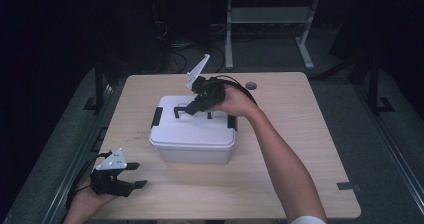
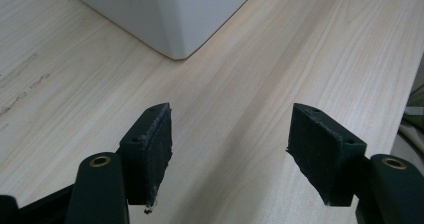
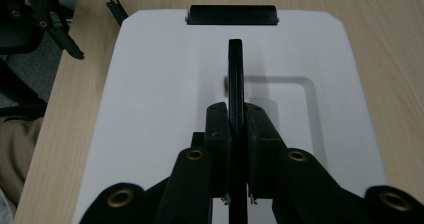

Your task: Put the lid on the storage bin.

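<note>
Left tongs (image 1: 134, 175) open near table edge, right tongs (image 3: 236, 115) clamping box handle (image 3: 235, 74)

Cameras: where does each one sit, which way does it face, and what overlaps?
High view: above the person's side, facing forward and down on the table; both forearms, left gripper, right gripper.
Left gripper view: along its open jaws, toward a corner of the box.
Right gripper view: along its jaws, shut on the handle, over the lid.
Shared: the box shows in all three.
</note>
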